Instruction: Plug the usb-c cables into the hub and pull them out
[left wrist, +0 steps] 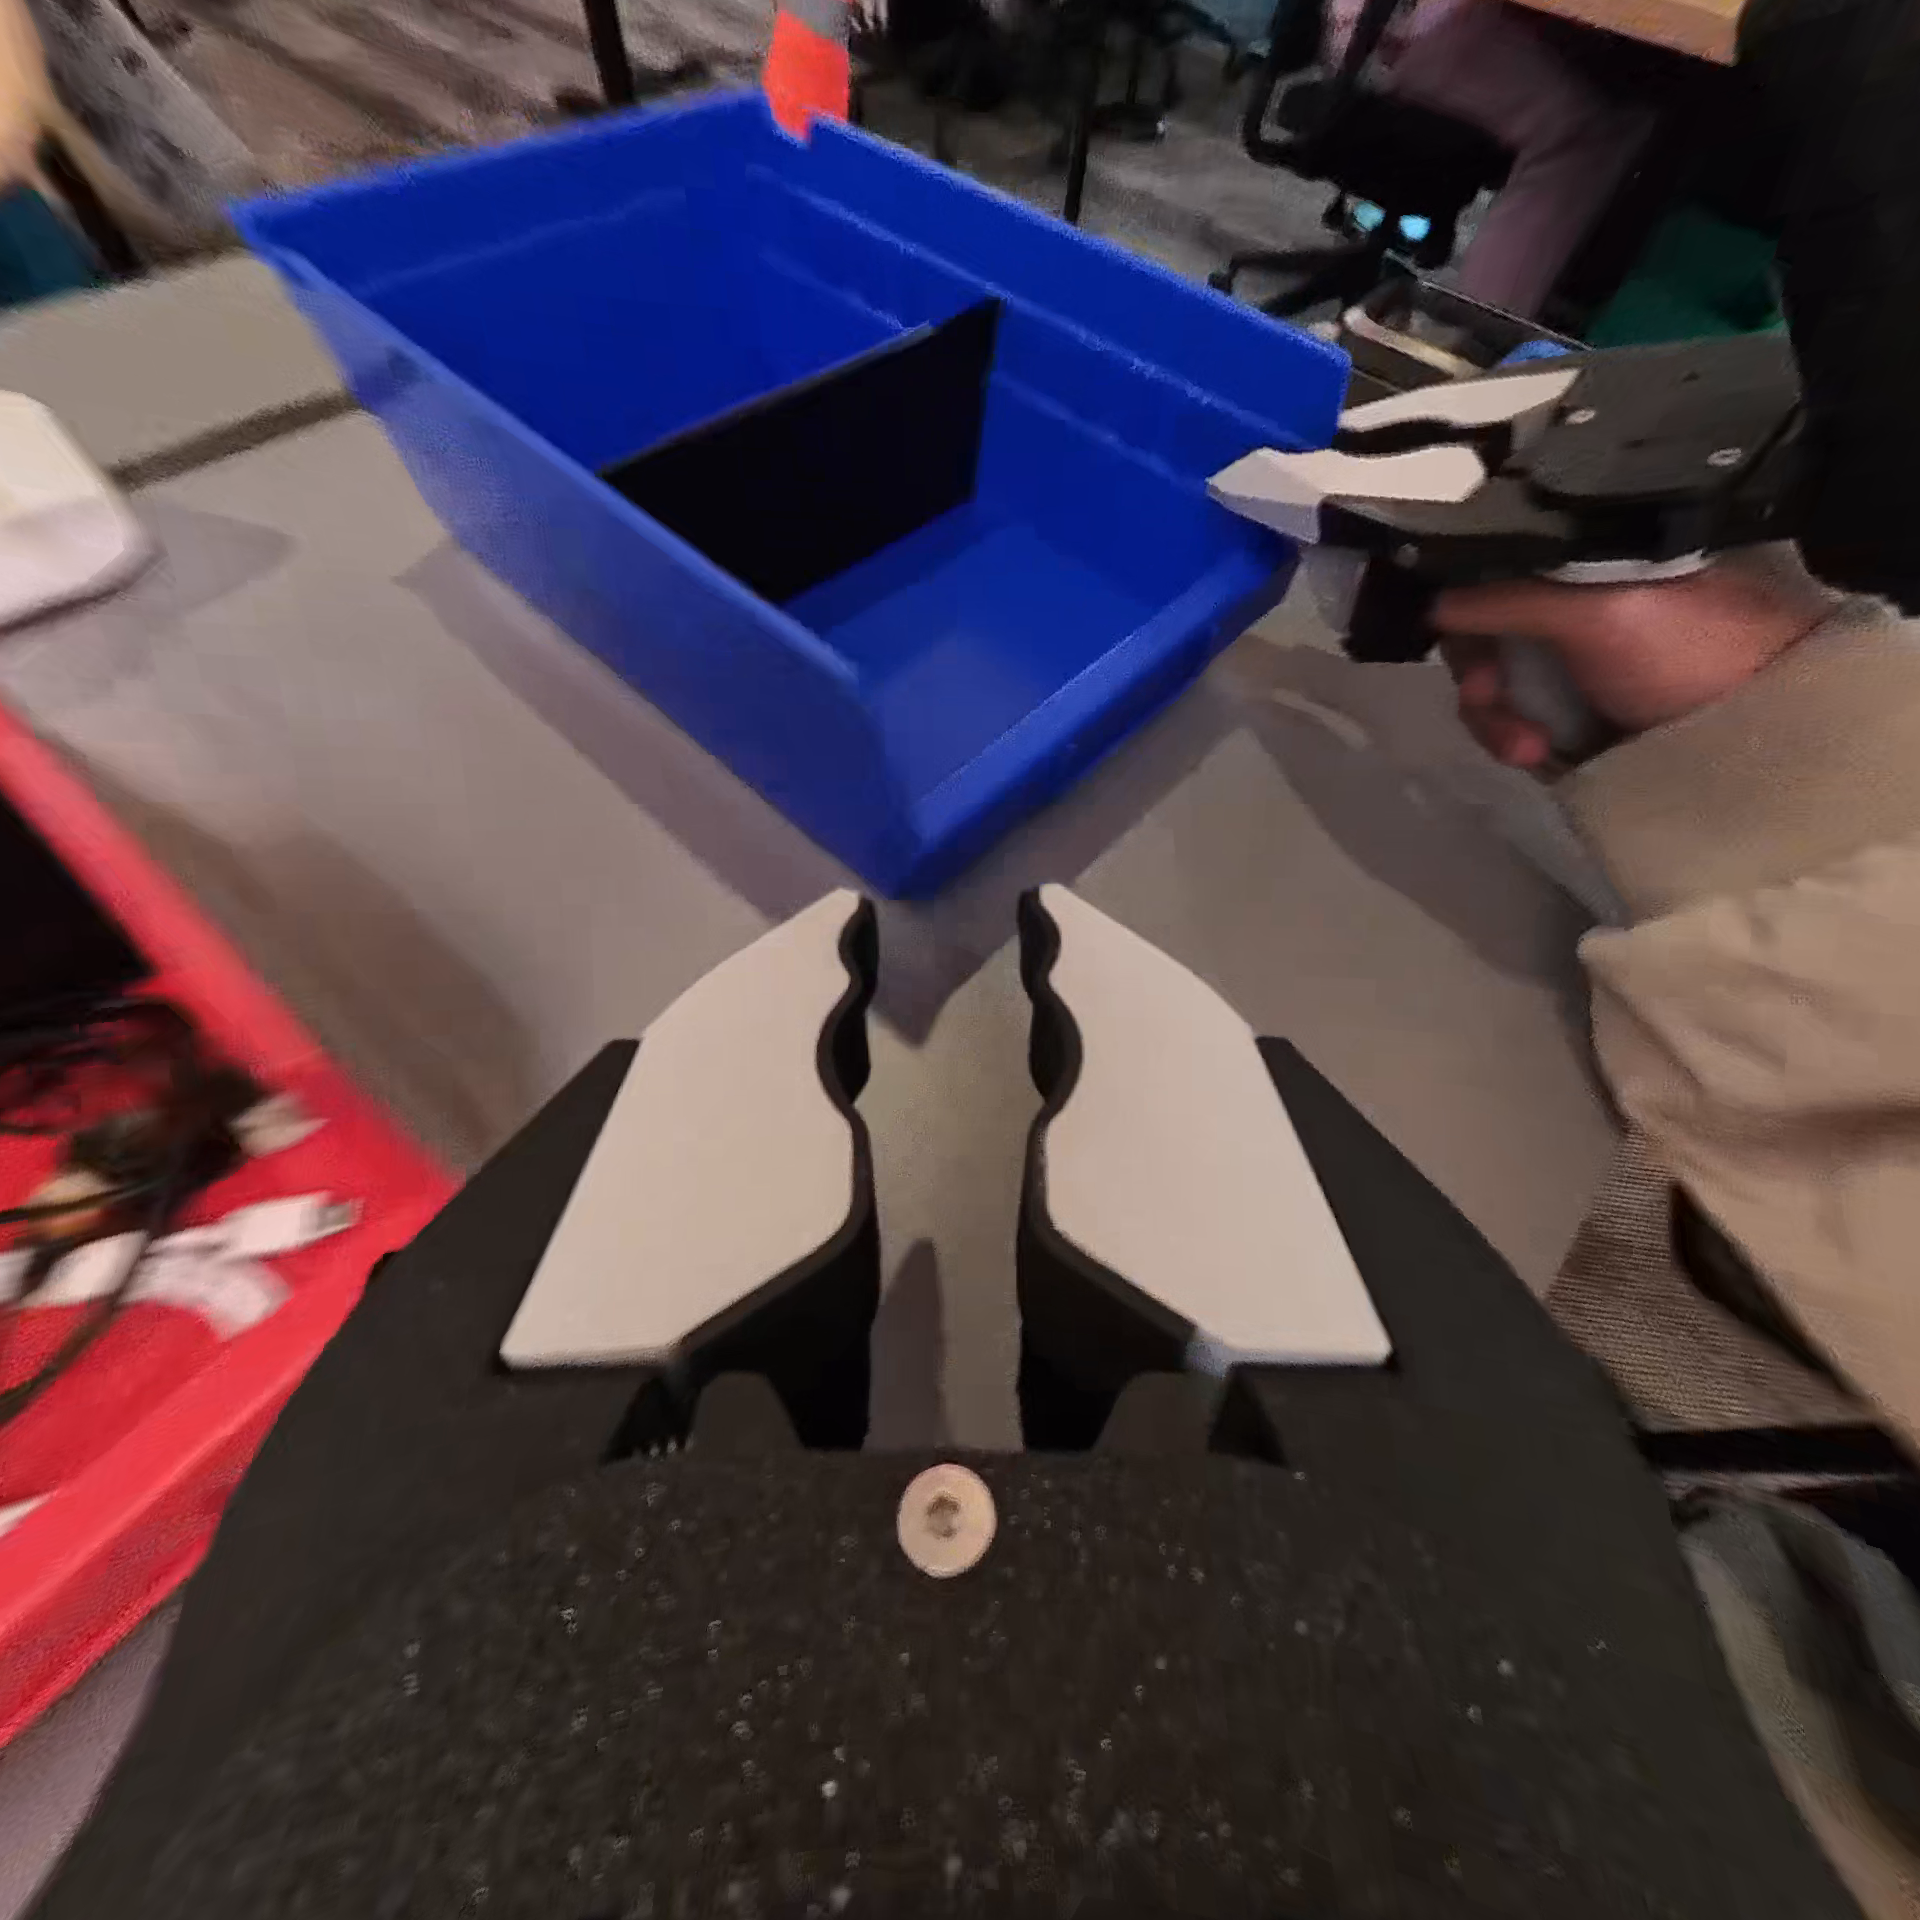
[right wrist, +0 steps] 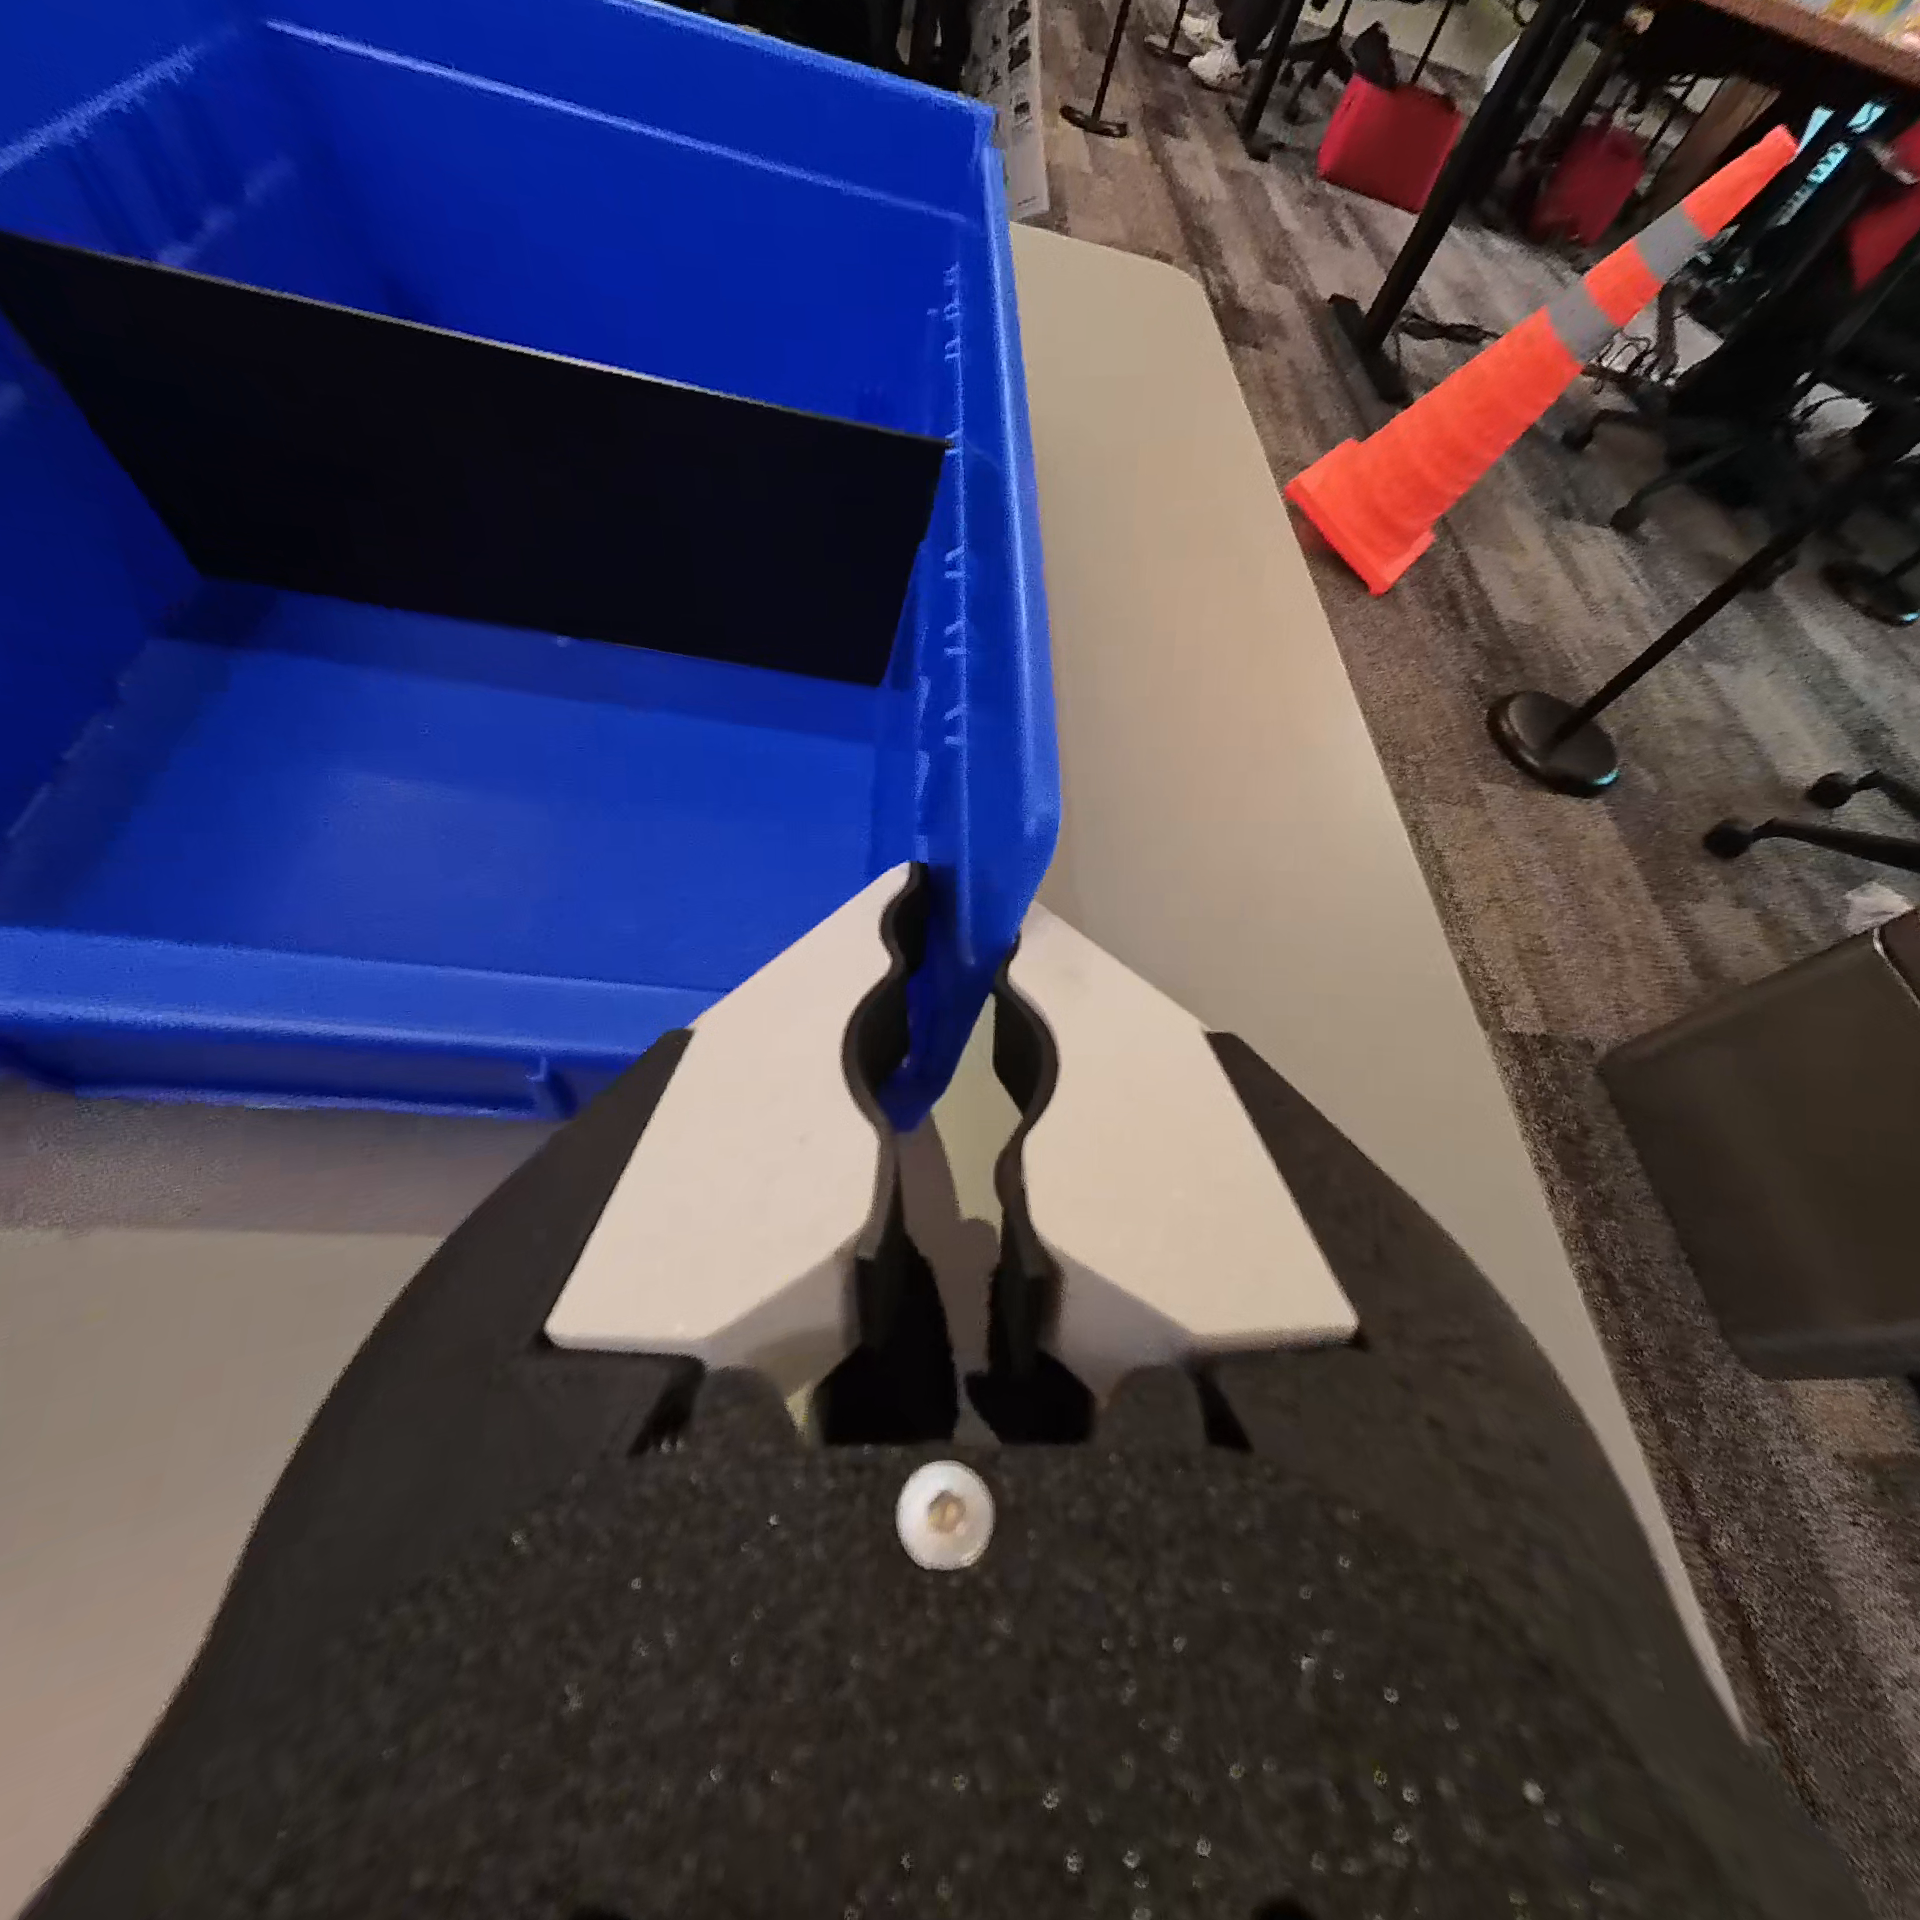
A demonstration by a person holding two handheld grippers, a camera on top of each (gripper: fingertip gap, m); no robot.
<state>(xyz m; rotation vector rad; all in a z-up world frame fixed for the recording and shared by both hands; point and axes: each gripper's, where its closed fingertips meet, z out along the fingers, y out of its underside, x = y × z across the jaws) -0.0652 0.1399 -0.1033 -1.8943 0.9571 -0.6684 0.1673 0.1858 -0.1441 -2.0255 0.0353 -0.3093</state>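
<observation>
Plainly, the right gripper [right wrist: 961,914] is closed on the near corner wall of the blue bin [right wrist: 436,790], one finger [right wrist: 769,1143] inside the rim and the other outside. From the left wrist view the same tongs [left wrist: 1288,457] meet the bin's [left wrist: 665,623] right corner, held by a hand [left wrist: 1590,655]. The left gripper [left wrist: 948,914] hangs over the grey table [left wrist: 436,831], just short of the bin, its jaws narrowly apart with nothing between them.

Both compartments beside the black divider [right wrist: 499,499] show only bare blue floor. No hub can be picked out. Dark cables [left wrist: 114,1164] seem to lie in the red bin [left wrist: 260,1340] at the left, blurred.

The grip sits at one corner only, so a pull may swing or tip the bin, and the thin wall could slip from the pads. The bin also stands near the table's edge [right wrist: 1299,727], so a sideways tug risks sliding it off. The left tongs, close ahead, could knock its front lip.
</observation>
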